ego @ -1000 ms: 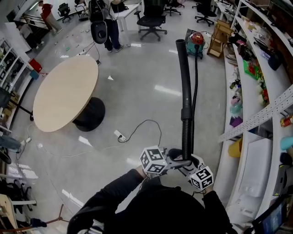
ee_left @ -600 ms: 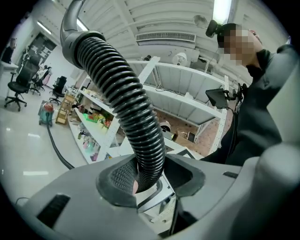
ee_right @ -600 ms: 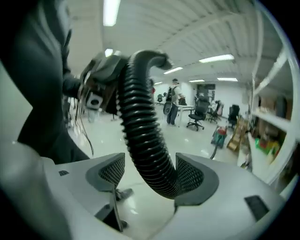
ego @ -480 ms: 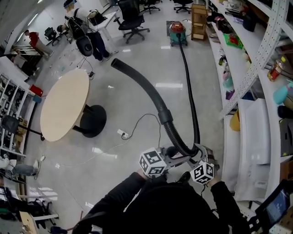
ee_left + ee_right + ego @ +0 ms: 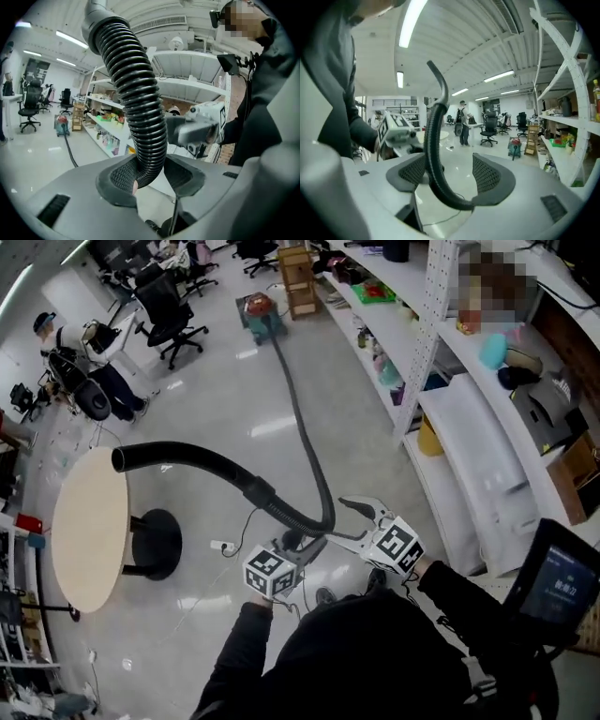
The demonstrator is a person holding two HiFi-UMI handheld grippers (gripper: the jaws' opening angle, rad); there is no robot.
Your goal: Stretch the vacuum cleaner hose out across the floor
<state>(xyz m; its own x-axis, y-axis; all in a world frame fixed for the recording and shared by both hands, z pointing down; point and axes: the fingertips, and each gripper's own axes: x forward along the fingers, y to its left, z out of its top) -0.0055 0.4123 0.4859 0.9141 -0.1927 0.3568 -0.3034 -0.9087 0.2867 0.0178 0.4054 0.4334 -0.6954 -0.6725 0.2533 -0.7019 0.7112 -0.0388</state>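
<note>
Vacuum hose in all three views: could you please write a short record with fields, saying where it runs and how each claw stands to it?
thing: black hose, ribbed near the claws, smooth at its end
start: vacuum cleaner beside the shelves
route: along the floor to the person, then bending up and to the head view's left
free end: in the air, on the round table side
left claw: shut on the ribbed part
right claw: open, hose passing loosely between its pads

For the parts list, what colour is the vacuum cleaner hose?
The hose is black, ribbed; best in left gripper view.
</note>
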